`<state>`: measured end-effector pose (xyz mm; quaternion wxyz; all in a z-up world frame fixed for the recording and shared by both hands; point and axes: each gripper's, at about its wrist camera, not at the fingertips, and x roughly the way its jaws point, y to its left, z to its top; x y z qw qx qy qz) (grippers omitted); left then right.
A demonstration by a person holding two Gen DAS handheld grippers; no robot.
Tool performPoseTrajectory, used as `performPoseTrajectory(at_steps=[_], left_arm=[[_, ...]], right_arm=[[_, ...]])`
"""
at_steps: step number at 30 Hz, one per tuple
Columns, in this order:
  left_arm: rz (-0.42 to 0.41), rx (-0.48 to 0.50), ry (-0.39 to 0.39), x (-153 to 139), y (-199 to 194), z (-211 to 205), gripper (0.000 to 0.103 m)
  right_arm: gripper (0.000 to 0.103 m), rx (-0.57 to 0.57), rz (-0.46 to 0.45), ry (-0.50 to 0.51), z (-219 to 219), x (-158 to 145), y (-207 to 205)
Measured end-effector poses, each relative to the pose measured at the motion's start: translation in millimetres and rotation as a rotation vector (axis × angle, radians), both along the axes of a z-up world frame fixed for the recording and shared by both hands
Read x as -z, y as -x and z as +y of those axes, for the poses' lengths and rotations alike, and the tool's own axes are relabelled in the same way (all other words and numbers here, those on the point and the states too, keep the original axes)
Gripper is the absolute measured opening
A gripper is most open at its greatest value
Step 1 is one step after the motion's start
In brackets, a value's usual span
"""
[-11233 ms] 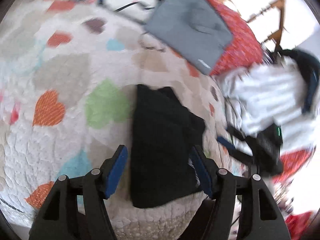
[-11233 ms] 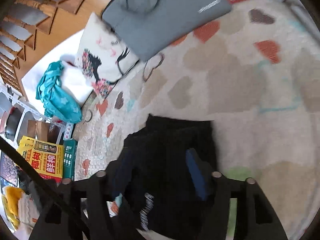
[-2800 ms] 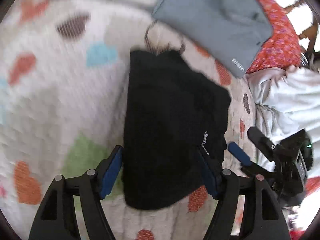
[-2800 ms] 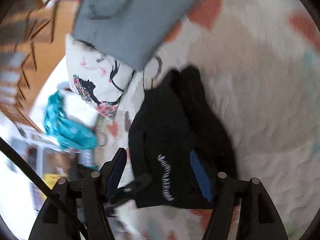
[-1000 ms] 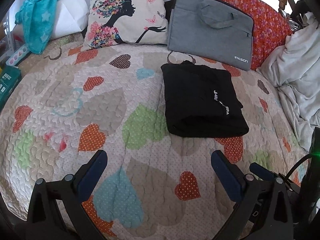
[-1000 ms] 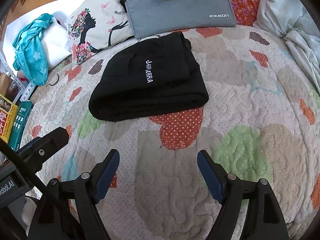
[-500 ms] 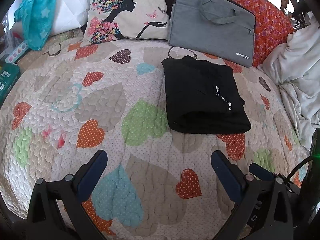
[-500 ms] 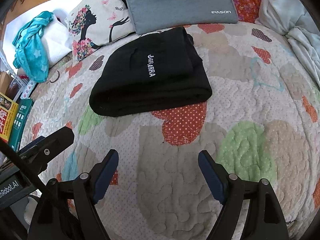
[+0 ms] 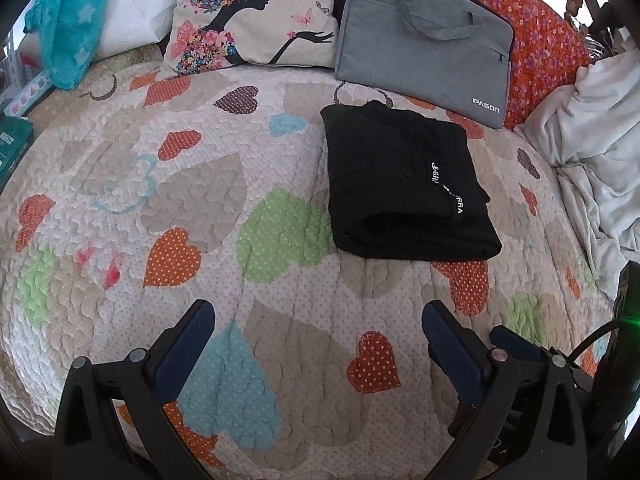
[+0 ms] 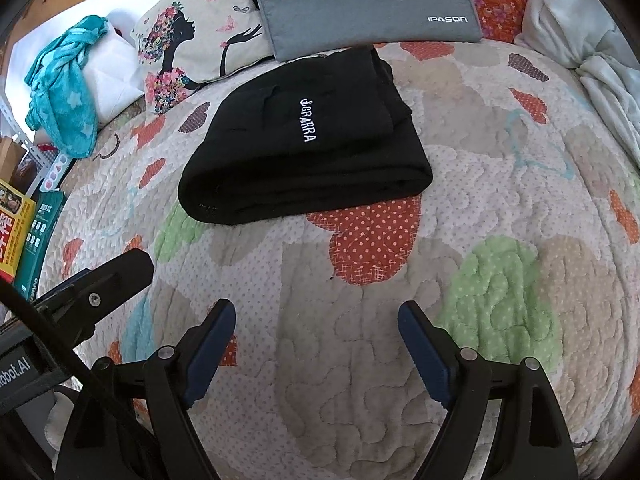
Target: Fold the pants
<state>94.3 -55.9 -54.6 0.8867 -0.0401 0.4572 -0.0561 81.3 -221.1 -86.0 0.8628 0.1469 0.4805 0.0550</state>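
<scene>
The black pants [image 9: 404,184] lie folded into a thick rectangle on the heart-patterned quilt [image 9: 200,208], white lettering facing up. In the right wrist view the same pants [image 10: 304,144] sit ahead and slightly left. My left gripper [image 9: 318,314] hovers open over the quilt, well short of the pants, nothing between its blue pads. My right gripper [image 10: 316,314] is also open and empty, a short way in front of the folded edge. The left gripper's finger [image 10: 104,280] shows at the left of the right wrist view.
A grey laptop bag [image 9: 424,36] leans behind the pants against an orange floral cushion [image 9: 548,36]. A printed pillow [image 9: 248,20] and teal towel [image 9: 68,16] lie at the back left. A rumpled white blanket [image 9: 596,152] is at the right. Boxes [image 10: 16,224] stand beside the bed.
Earlier both grippers were down on the black pants, working the fold. Now both are drawn back and open, and over the last second the view has only shifted slightly.
</scene>
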Motion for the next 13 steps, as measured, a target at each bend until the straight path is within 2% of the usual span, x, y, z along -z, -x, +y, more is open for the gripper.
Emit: performPoseTrajectory(at_steps=[13], left_arm=[[0.01,0.003,-0.006,3.5,-1.1,-1.7,0.103]], right_arm=[[0.089,-0.006,0.003,0.013,3.9,2.3,0.4]])
